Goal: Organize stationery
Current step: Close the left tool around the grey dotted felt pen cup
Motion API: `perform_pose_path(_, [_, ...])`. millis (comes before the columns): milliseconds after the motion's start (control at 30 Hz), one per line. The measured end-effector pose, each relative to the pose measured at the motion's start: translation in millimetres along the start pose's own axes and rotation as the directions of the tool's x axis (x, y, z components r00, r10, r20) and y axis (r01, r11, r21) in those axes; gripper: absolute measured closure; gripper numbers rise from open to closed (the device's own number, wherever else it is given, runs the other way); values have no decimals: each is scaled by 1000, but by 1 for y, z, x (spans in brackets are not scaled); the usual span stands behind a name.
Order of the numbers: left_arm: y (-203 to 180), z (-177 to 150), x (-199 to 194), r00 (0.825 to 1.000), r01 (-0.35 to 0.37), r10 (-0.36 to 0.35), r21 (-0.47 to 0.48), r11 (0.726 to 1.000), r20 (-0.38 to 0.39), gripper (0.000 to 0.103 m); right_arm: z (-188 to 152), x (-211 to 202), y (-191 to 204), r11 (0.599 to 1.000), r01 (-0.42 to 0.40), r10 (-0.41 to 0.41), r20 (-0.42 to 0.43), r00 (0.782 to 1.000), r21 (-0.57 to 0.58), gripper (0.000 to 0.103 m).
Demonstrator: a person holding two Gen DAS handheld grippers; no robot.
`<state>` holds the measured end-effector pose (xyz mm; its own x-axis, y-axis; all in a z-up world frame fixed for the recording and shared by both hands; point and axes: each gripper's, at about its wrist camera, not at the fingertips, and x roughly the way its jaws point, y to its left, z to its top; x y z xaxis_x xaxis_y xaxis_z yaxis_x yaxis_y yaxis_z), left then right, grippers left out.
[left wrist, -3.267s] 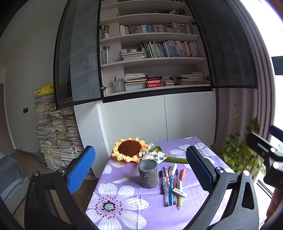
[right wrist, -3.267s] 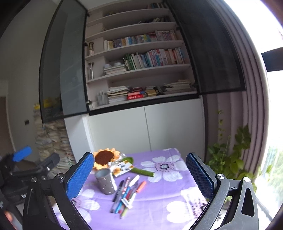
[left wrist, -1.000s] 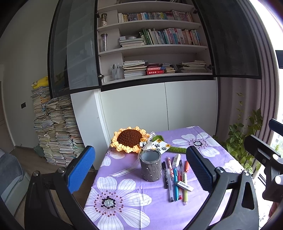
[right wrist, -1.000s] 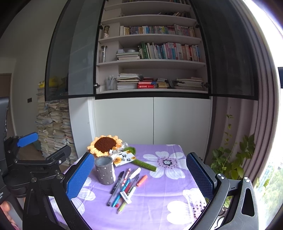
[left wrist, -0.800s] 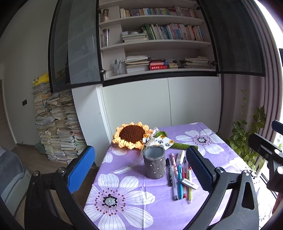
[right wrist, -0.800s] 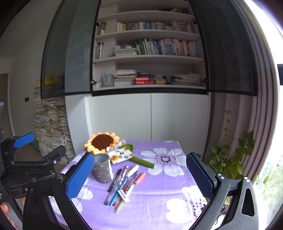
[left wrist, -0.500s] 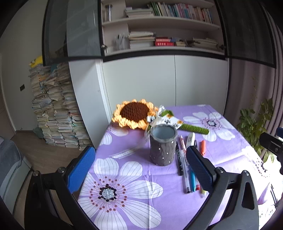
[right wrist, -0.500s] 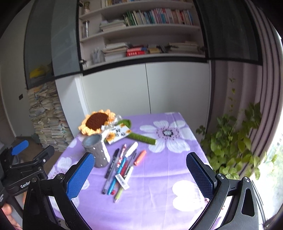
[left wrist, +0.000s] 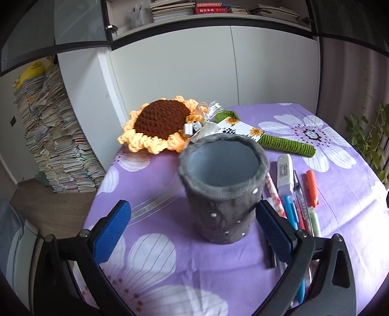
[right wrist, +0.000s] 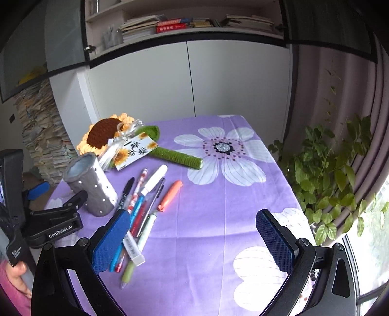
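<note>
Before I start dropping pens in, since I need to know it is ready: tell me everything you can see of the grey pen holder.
The grey pen holder is a soft, felt-like cylinder with small pale dots and a rolled rim. It stands upright on the purple floral tablecloth, and the part of its pale inside that shows looks empty. The pens lie beside it. The left gripper is open, its pads flanking the base without clearly touching.

White cupboard doors [right wrist: 189,77] fill the far wall, with shelves of stacked books [right wrist: 194,23] above. A tall pile of papers [left wrist: 46,136] stands far left on the brown wooden floor [left wrist: 48,211]. Leafy green plants [right wrist: 325,175] catch bright light on the right.
</note>
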<state>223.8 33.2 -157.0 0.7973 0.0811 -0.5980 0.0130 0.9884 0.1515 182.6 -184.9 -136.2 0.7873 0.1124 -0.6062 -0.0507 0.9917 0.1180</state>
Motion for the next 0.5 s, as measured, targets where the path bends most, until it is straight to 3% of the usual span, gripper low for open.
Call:
perform_pose_path(167, [-7, 6, 13, 999, 30, -30, 9, 1000, 11, 6, 4, 25, -12, 1000, 4, -3, -47, 999, 28, 0])
perform_pose_path(300, [-2, 7, 16, 990, 139, -139, -27, 990, 3, 34, 7, 40, -12, 999, 1, 2, -71, 997, 40, 0])
perform_pose_path(500, [5, 3, 7, 981, 194, -193, -37, 980, 25, 34, 7, 49, 0, 1000, -16, 18, -94, 995, 23, 0])
